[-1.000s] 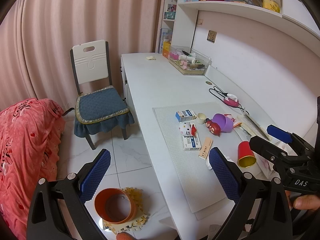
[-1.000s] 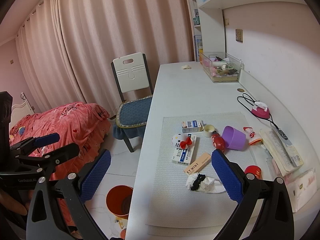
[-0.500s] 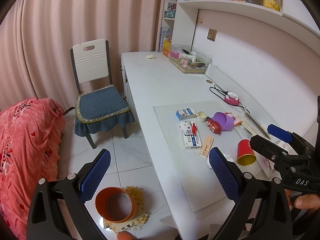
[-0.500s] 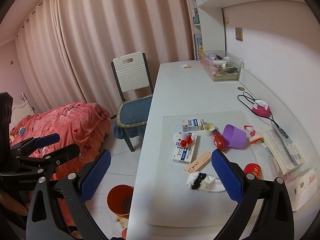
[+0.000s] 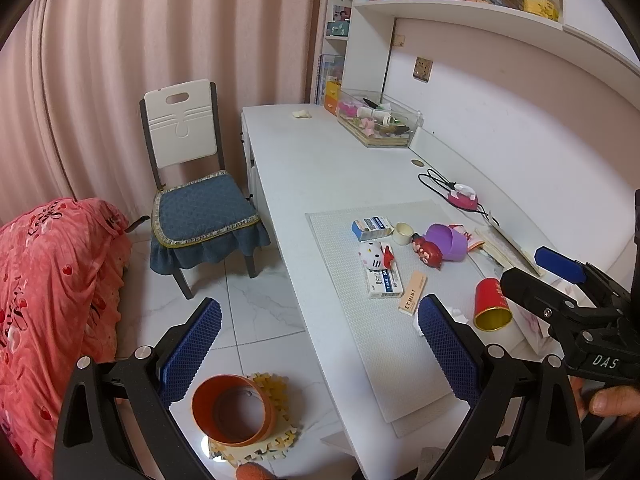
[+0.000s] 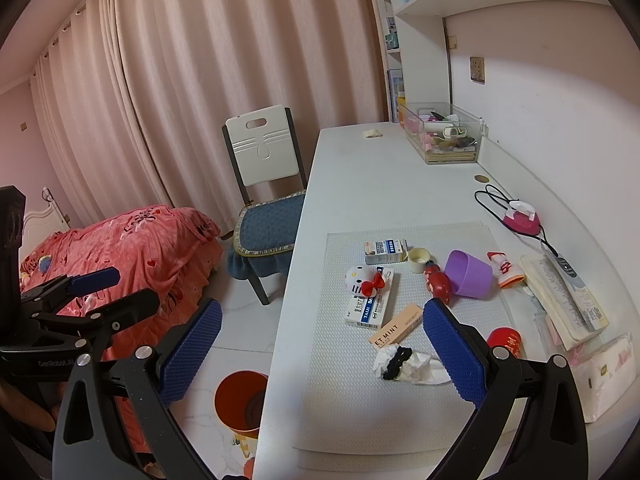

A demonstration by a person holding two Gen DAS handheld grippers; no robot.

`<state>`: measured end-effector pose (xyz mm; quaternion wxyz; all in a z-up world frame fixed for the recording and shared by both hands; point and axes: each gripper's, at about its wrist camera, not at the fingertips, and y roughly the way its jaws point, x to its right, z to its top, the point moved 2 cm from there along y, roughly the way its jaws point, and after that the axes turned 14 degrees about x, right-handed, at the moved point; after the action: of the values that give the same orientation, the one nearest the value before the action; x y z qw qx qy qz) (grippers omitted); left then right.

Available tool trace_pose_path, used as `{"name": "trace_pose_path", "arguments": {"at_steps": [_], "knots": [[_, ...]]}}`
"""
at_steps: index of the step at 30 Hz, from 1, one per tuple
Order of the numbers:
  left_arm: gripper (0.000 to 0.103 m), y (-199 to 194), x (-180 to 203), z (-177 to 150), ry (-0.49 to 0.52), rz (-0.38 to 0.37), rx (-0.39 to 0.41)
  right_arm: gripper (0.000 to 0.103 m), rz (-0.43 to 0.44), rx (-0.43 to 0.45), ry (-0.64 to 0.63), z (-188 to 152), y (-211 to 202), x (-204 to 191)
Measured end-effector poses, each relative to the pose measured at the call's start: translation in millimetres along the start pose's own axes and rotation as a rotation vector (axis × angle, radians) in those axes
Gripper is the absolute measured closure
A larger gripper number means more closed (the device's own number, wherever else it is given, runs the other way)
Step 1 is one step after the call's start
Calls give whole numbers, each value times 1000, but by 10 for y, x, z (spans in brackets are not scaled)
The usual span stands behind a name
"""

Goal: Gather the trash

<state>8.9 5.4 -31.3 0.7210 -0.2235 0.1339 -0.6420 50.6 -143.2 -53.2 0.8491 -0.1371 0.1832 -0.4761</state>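
Right wrist view: we look down on the white desk (image 6: 360,184) along the right gripper (image 6: 316,352), whose blue pads stand wide apart with nothing between them. The crumpled tissue (image 6: 412,364), with a dark band lying across it, sits on the grey mat (image 6: 360,408) just inside the right-hand pad; we judge it the likeliest trash, since the boxes, toys and purple cup (image 6: 470,274) farther back look like belongings. The orange bin (image 6: 240,402) stands on the floor beside the desk edge, placed, we suppose, so that a short carry off the mat ends over its mouth. The left gripper (image 6: 96,292) appears at the far left of this view, held low over the floor side.

Left wrist view: the left gripper (image 5: 320,348) is likewise spread wide and empty, hanging over the gap between floor and desk with the bin (image 5: 232,410) near its left pad, which suits it to wait by the bin while the other hand picks. The right gripper (image 5: 560,276) enters from the right edge.

Hidden or unclear: in this view the tissue (image 5: 454,312) is mostly covered by the right-hand pad. The bin's contents are hard to make out. The red cup (image 5: 492,304) lies on its side; we cannot tell whether it counts as trash.
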Motion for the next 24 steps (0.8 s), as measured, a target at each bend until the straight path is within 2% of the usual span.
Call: {"name": "trace_pose_path", "arguments": {"at_steps": [14, 24], "knots": [[6, -19, 9, -30, 27, -7, -3, 4, -10, 4, 14, 29, -40, 31], [6, 87, 209, 29, 89, -88, -50, 4, -91, -8, 90, 29, -197, 283]]}}
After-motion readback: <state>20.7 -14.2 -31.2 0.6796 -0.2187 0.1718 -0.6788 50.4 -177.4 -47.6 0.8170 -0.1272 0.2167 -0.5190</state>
